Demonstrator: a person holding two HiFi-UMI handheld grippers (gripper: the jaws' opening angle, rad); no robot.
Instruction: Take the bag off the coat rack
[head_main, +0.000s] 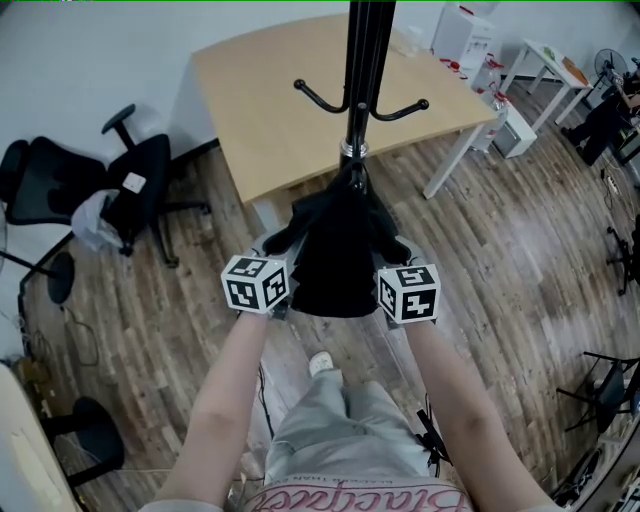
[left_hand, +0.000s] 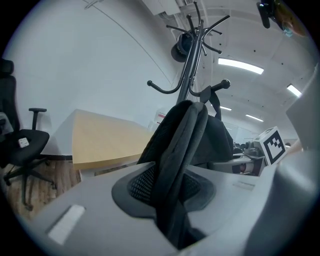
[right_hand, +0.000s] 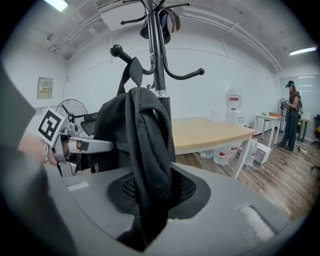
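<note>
The jaws of the left gripper (left_hand: 172, 200) are clamped on a padded black strap of the bag (left_hand: 215, 137), which runs up between them from the gap at their base. The jaws of the right gripper (right_hand: 150, 200) are clamped likewise on a fold of black strap or cloth at the bag's other side.

The bag hangs against the pole of the coat rack (head_main: 365, 60), low on it, below the ring of lower hooks. Its top loop (right_hand: 132, 67) reaches up to one of those ball-tipped hooks (right_hand: 116, 50), so it is not yet off the rack. In the head view the two grippers sit on either side of the bag, just in front of the rack's pole, with the person's bare forearms behind them.

Behind the coat rack stands a pale wooden tabletop (head_main: 270, 110). To the left of the rack, well apart, is a black office chair (head_main: 130, 190) on the wood floor (head_main: 520, 260). A dark cap (right_hand: 160, 25) hangs high on the rack's upper hooks.
</note>
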